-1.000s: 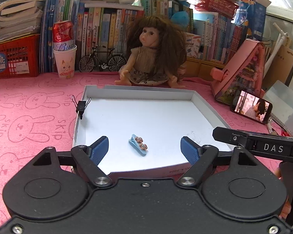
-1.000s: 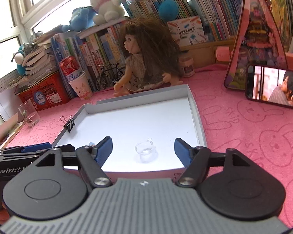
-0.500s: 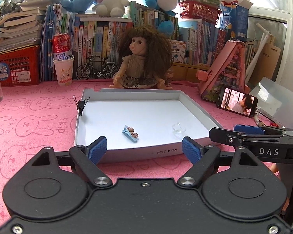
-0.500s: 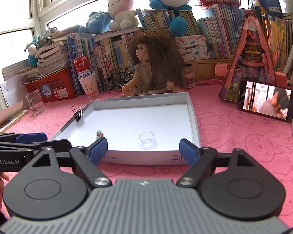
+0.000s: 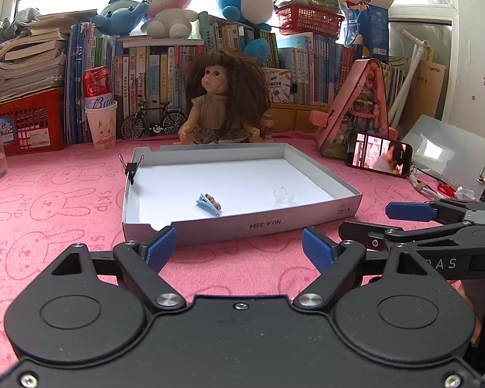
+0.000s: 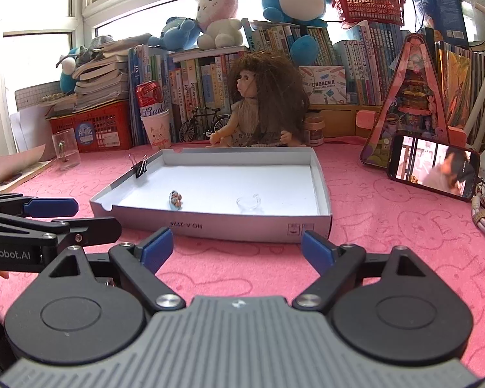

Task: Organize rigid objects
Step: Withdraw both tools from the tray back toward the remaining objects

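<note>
Both grippers have pulled back from the white box tray (image 5: 313, 218) compared with a second ago. The left gripper (image 5: 239, 245) stands apart and empty; the right gripper (image 6: 237, 247) is opening, nothing between its fingers. The blue hair clip (image 5: 209, 203) and the small glass cup (image 5: 284, 195) lie inside the tray, clip left, cup right.

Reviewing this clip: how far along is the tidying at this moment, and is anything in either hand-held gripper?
Done: a blue hair clip and a small clear cup lie in the white box tray.
In hand: nothing. The left hand-held gripper is open; the right hand-held gripper is opening, empty, short of the tray.
Left: perhaps nothing; I cannot tell.
</note>
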### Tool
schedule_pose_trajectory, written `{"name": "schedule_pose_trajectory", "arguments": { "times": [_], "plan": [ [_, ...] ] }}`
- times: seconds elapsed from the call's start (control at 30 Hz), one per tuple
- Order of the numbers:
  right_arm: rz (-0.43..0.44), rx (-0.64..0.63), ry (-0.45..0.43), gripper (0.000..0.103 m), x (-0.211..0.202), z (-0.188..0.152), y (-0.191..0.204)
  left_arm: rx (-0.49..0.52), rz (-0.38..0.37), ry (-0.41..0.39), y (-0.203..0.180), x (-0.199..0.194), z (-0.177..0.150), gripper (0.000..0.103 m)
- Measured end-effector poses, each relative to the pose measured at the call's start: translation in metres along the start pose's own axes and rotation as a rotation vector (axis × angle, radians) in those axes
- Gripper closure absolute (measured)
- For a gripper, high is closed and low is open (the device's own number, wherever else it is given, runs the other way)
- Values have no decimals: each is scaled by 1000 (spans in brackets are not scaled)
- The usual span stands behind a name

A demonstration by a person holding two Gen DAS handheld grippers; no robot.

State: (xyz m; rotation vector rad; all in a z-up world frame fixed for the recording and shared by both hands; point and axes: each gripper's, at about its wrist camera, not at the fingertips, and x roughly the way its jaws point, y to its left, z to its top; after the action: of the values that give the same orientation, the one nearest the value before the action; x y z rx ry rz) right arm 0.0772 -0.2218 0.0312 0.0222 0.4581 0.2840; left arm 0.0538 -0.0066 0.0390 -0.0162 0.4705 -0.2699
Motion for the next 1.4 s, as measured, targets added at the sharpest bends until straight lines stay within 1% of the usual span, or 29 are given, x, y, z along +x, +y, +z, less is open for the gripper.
{"name": "schedule_pose_trajectory", "arguments": {
  "times": [0.3, 0.37, 0.53, 0.63, 0.8, 0.9, 1.0, 1.07, 1.2, 1.27, 1.4],
  "plan": [
    [-11, -32, -7, 8, -8, -21, 10, 42, 37, -14, -2, -10, -21, 19],
    [-19, -30, -5, 8, -10, -25, 11, 40, 49, -14, -1, -11, -25, 19],
    [-35, -15, -13, 6, -17, -36, 11, 16, 51, -17, 6, -18, -35, 19],
    [-42, -25, -18, 6, -22, -42, 12, 15, 68, -22, 9, -22, -40, 19],
    [-72, -44, -44, 6, -32, -47, 10, 2, 83, -13, 17, -28, -48, 24],
    [-105, -45, -73, 6, -38, -50, 8, -13, 102, -3, 22, -33, -53, 28],
    [-137, -61, -102, 6, -43, -55, 6, -20, 137, -22, 27, -44, -58, 28],
    [-143, -84, -110, 6, -47, -58, 6, -9, 151, -37, 28, -50, -61, 28],
    [-142, -118, -105, 6, -50, -63, 7, 12, 159, -19, 31, -53, -67, 29],
    [-145, -120, -99, 6, -49, -64, 8, 12, 164, -6, 31, -52, -69, 32],
    [-130, -124, -82, 10, -46, -66, 10, 6, 155, 11, 31, -49, -73, 34]
  ]
}}
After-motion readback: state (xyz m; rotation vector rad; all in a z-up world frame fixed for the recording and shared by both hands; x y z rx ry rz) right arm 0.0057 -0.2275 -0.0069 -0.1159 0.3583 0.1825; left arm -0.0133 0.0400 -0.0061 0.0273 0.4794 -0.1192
